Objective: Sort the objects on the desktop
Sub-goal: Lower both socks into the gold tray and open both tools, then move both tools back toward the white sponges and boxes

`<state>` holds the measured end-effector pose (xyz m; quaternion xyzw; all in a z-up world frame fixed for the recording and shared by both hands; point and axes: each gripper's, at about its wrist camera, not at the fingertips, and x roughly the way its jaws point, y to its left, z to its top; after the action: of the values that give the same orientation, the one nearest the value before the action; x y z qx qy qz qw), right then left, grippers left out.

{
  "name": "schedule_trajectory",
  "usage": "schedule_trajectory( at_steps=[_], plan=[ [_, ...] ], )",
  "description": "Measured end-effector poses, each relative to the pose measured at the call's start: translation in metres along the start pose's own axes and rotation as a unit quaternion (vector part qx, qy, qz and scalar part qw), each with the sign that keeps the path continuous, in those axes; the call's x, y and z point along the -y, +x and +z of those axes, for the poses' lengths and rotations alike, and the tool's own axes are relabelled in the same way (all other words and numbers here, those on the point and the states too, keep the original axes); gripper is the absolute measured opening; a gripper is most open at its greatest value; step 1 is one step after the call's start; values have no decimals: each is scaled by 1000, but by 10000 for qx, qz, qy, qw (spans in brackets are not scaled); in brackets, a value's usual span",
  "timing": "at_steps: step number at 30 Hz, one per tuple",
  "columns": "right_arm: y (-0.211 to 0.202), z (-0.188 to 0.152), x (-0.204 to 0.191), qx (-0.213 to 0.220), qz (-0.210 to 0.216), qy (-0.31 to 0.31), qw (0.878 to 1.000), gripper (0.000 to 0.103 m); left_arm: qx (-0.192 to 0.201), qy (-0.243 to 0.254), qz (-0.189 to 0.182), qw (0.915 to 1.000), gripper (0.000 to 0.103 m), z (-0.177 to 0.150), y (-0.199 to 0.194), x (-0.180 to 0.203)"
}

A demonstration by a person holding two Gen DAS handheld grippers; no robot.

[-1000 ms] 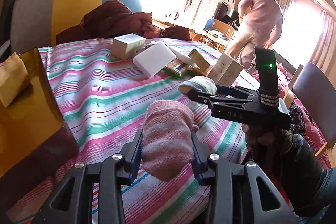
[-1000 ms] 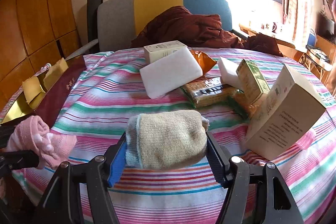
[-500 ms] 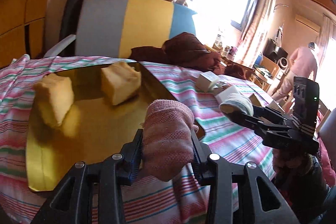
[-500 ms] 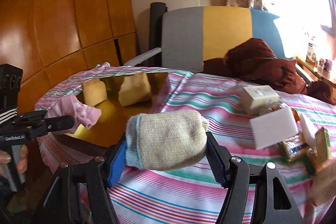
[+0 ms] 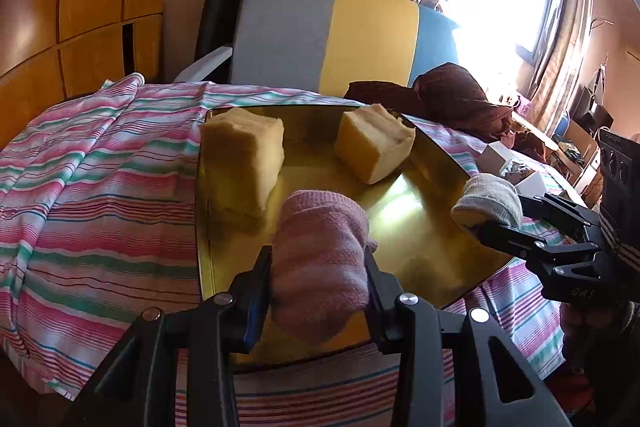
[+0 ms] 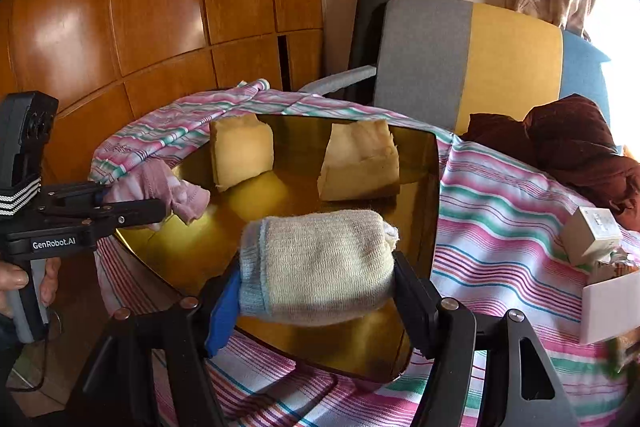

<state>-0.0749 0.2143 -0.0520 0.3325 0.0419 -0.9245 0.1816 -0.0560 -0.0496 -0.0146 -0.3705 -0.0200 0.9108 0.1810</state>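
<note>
My left gripper (image 5: 318,267) is shut on a rolled pink sock (image 5: 320,259), held over the near part of a shiny gold tray (image 5: 424,231). My right gripper (image 6: 316,287) is shut on a rolled beige sock (image 6: 320,267) with a pale blue cuff, also over the tray (image 6: 416,195). Two yellow sponge blocks (image 5: 240,163) (image 5: 374,147) lie at the tray's far side. Each gripper shows in the other's view: the right gripper (image 5: 492,217) at the tray's right edge, the left gripper (image 6: 160,199) at its left edge.
The tray rests on a pink, green and white striped tablecloth (image 5: 100,187). A grey, yellow and blue chair (image 5: 332,35) with dark brown cloth (image 5: 452,99) stands behind. White boxes (image 6: 592,235) lie on the table's right. Wooden wall panels (image 6: 140,7) are at the left.
Both grippers swung left, away from the boxes, and moved in over the gold tray with their socks still held. The tray and sponges now fill the middle of both views.
</note>
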Motion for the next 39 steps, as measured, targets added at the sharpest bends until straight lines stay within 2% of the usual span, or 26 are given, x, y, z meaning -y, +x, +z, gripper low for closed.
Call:
schedule_trajectory(
  at_steps=[8, 12, 16, 20, 25, 32, 39],
  plan=[
    [17, -5, 5, -314, 39, 129, 9994, 70, -191, 40, 105, 9998, 41, -7, 8, -6],
    [17, -5, 5, -327, 52, 175, 9993, 71, -257, 35, 75, 9996, 45, -9, 9, -7],
    [15, -5, 6, -260, 71, 236, 9994, 72, -175, 50, 107, 9998, 52, -8, 5, -5],
    [9, -6, 8, -142, 66, 308, 9994, 72, -99, -24, 119, 9999, 52, -8, 1, -7],
    [-7, -7, 14, 119, 57, 485, 9987, 72, 179, -155, 47, 9997, 52, -6, -15, -7],
    [-49, -27, 45, 465, -405, 998, 9931, 75, 259, -142, -443, 9986, 53, -3, -23, 16],
    [-106, -76, 108, 574, -1380, 1790, 9724, 78, 27, 183, -1421, 9897, 56, 3, -9, 79]
  ],
)
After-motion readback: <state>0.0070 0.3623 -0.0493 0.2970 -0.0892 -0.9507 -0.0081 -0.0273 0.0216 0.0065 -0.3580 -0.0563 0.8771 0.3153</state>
